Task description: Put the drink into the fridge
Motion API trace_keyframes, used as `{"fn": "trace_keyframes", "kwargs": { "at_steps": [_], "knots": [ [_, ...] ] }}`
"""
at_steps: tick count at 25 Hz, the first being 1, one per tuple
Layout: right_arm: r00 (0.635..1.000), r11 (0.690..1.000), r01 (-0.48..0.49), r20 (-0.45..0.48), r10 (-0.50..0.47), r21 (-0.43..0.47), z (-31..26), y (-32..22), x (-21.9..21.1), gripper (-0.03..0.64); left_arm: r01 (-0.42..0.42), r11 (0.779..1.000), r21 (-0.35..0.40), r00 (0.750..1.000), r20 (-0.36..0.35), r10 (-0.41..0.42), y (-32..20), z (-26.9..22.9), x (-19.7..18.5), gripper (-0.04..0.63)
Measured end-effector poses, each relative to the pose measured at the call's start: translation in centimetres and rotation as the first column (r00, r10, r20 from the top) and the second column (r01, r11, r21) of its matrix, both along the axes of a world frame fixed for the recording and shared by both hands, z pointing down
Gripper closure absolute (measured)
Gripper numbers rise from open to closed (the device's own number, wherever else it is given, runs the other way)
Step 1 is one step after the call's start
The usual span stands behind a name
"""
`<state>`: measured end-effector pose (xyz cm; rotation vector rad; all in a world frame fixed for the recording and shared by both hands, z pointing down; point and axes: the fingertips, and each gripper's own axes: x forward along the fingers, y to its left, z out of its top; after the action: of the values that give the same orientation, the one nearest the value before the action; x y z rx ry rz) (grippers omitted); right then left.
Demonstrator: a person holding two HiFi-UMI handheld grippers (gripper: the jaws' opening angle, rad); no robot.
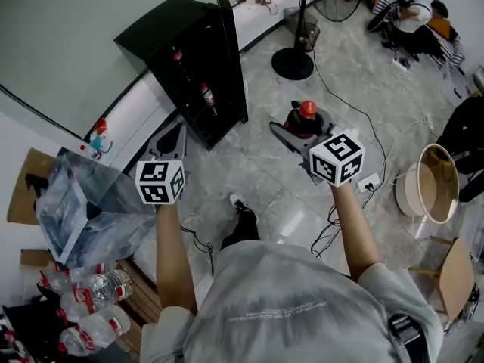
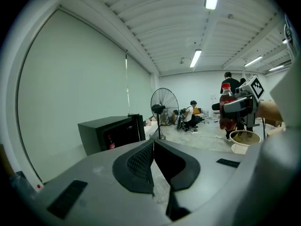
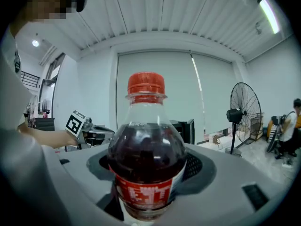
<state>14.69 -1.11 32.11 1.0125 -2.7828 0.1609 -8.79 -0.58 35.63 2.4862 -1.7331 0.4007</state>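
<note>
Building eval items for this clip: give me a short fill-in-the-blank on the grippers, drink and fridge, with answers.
The right gripper is shut on a bottle with a ____ cap.
The left gripper, jaws together, holds ____.
The black fridge has its door ____.
Missing: red; nothing; open.

This is a bare, open workroom of the office or lab kind, not a home. A ribbed white ceiling (image 2: 155, 27) carries long tube lights (image 2: 195, 59). Black cables (image 1: 327, 237) and a white power strip (image 1: 369, 182) lie on the grey marbled tile floor (image 1: 363, 74). A tall black pedestal fan (image 2: 164, 102) and a small black fridge with its door open (image 1: 189, 59) stand on that floor. People (image 1: 412, 13) sit on it in the far corner.
</note>
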Motion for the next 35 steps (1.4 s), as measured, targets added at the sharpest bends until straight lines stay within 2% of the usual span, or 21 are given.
{"fn": "trace_keyframes", "kwargs": {
  "at_steps": [11, 19, 25, 30, 35],
  "knots": [
    [1.000, 0.999, -0.006, -0.015, 0.006, -0.039, 2.8, -16.3, -6.1, 0.302, -0.023, 0.998, -0.055, 1.000, -0.004, 0.023, -17.7, 3.9, -4.7, 0.580],
    [1.000, 0.999, -0.030, -0.001, 0.030, -0.041, 6.4, -26.9, -10.6, 0.302, -0.043, 0.994, -0.104, 0.999, -0.025, 0.041, -26.6, 7.6, -5.8, 0.580],
    [1.000, 0.998, -0.018, 0.004, 0.018, -0.062, 10.5, -32.6, -13.8, 0.302, -0.003, 0.994, -0.108, 1.000, -0.027, 0.000, -30.0, 10.1, -5.8, 0.580],
    [0.999, 0.996, 0.053, -0.007, -0.054, -0.072, 14.7, -36.7, -16.8, 0.302, 0.056, 0.992, -0.109, 0.998, -0.030, -0.060, -31.4, 13.1, -6.8, 0.580],
    [0.990, 0.986, 0.140, 0.023, -0.139, -0.086, 19.1, -40.3, -20.5, 0.302, 0.123, 0.988, -0.098, 0.991, -0.039, -0.127, -32.8, 17.4, -7.2, 0.580]
  ]
}}
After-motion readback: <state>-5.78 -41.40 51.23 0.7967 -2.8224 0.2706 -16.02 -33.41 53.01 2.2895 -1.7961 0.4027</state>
